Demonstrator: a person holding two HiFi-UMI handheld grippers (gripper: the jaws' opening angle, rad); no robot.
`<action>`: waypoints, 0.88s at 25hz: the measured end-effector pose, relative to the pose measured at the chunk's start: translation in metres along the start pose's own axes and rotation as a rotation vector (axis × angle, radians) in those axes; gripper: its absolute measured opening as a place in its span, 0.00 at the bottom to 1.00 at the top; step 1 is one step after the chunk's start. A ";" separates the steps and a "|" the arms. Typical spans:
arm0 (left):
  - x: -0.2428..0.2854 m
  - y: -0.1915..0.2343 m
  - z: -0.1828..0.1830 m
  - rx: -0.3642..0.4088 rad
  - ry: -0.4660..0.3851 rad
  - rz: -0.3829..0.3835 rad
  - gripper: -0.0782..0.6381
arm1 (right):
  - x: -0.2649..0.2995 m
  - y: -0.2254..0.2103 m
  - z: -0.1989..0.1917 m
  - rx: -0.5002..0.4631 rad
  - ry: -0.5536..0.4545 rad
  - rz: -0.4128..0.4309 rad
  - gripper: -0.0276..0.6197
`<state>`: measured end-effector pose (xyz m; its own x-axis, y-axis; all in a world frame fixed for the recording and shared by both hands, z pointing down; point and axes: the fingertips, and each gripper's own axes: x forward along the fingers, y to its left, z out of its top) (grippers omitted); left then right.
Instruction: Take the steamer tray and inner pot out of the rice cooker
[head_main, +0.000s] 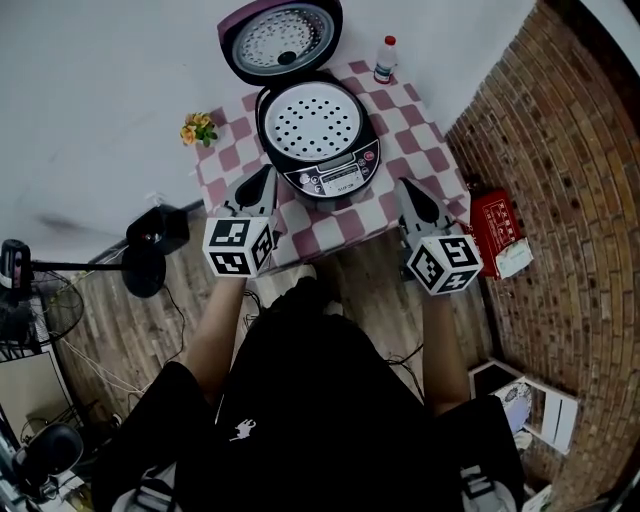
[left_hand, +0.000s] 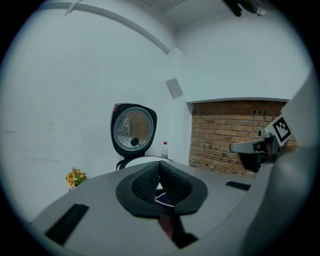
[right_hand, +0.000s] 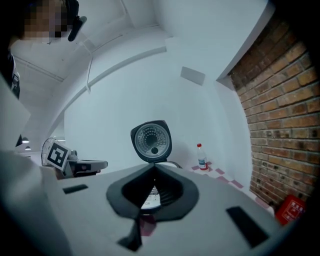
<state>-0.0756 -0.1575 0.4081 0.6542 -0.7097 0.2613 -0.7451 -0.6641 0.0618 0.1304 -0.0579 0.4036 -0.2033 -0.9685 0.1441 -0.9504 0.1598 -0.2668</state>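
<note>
The black rice cooker (head_main: 318, 150) stands on a pink-and-white checked table (head_main: 425, 140) with its lid (head_main: 281, 37) swung up and back. Inside lies the white perforated steamer tray (head_main: 313, 122); the inner pot under it is hidden. My left gripper (head_main: 266, 178) is shut and empty, just left of the cooker's front. My right gripper (head_main: 404, 188) is shut and empty too, just right of the control panel. The left gripper view shows the open lid (left_hand: 133, 128) and cooker rim beyond the shut tips (left_hand: 159, 164). The right gripper view shows the lid (right_hand: 151, 140) above the shut tips (right_hand: 153, 168).
A small water bottle (head_main: 385, 59) stands at the table's far right corner and a bunch of yellow flowers (head_main: 198, 129) at its left edge. A brick wall (head_main: 560, 150) runs along the right, with a red box (head_main: 497, 230) on the floor. A black stand (head_main: 150, 250) sits on the left.
</note>
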 end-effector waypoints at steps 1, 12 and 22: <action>0.003 0.004 -0.001 -0.002 0.001 0.001 0.11 | 0.004 0.000 0.000 -0.003 0.003 -0.001 0.05; 0.043 0.064 -0.001 -0.062 -0.011 0.026 0.11 | 0.073 -0.016 0.007 -0.119 0.084 -0.055 0.05; 0.066 0.114 -0.016 -0.133 0.020 0.037 0.15 | 0.143 -0.016 -0.005 -0.247 0.233 -0.047 0.05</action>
<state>-0.1196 -0.2769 0.4481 0.6242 -0.7275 0.2847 -0.7802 -0.5994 0.1789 0.1158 -0.1986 0.4331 -0.1789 -0.9108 0.3721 -0.9826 0.1848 -0.0201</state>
